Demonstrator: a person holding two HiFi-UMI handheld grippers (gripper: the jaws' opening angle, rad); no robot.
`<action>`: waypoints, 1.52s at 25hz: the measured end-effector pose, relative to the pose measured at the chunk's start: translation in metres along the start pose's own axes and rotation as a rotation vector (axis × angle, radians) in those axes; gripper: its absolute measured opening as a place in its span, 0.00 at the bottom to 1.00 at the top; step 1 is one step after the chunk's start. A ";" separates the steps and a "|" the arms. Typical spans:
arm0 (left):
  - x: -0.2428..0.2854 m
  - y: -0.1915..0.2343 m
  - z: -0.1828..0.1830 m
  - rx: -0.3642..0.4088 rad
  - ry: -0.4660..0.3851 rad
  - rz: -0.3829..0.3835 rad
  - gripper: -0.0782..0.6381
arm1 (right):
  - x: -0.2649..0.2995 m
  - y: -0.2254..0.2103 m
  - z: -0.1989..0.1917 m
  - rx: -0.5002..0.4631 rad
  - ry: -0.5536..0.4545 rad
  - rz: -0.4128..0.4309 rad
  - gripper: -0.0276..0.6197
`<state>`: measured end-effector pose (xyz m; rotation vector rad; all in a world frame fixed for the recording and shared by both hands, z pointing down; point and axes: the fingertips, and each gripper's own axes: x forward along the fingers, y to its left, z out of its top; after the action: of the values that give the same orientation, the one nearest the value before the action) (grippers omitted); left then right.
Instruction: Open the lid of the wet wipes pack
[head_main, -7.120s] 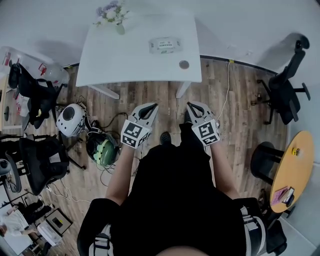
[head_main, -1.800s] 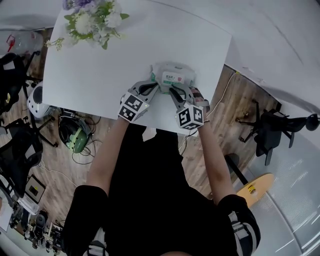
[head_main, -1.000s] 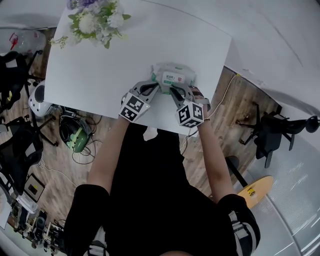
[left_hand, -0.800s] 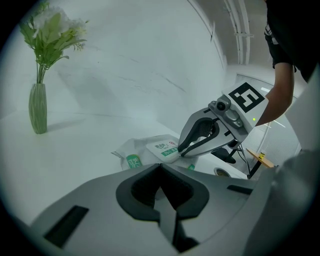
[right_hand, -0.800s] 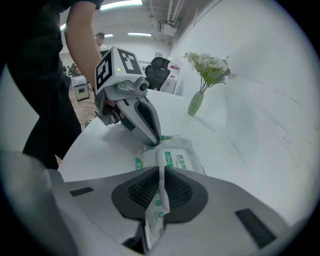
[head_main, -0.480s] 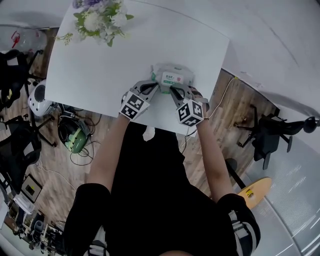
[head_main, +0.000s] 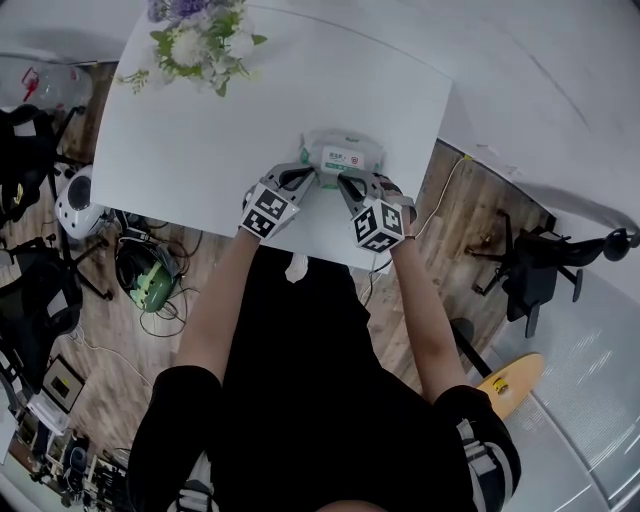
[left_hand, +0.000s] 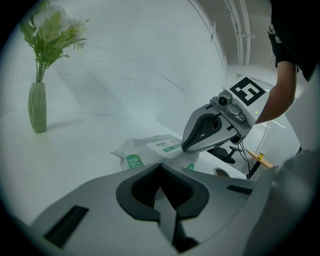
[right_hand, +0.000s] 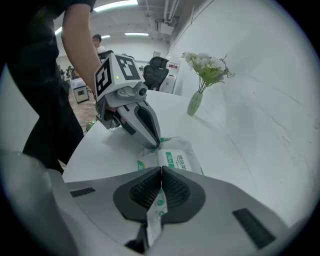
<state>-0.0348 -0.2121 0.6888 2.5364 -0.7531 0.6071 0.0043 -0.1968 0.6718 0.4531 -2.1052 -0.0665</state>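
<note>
Left gripper (head_main: 312, 177) fingers pinch near edge of wet wipes pack (head_main: 345, 150) | right gripper (head_main: 346, 181) fingers clamp film flap (right_hand: 153, 220) | risk: left pinch slips, pack lifts off desk (head_main: 200, 140).

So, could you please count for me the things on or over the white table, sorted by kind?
wet wipes pack: 1
vase of flowers: 1
grippers: 2, the left gripper and the right gripper, both at the pack's near edge
Total: 4
</note>
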 end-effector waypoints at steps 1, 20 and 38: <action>0.000 0.000 0.000 -0.001 0.001 -0.001 0.14 | 0.000 0.000 0.000 -0.004 0.001 -0.005 0.07; 0.000 0.000 0.000 -0.010 0.008 -0.007 0.14 | -0.010 -0.009 0.009 -0.023 -0.013 -0.088 0.07; -0.001 -0.001 0.001 -0.020 0.008 -0.026 0.14 | -0.031 -0.052 0.024 -0.014 -0.065 -0.320 0.09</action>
<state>-0.0346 -0.2118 0.6872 2.5204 -0.7182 0.5978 0.0150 -0.2372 0.6219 0.7850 -2.0763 -0.2845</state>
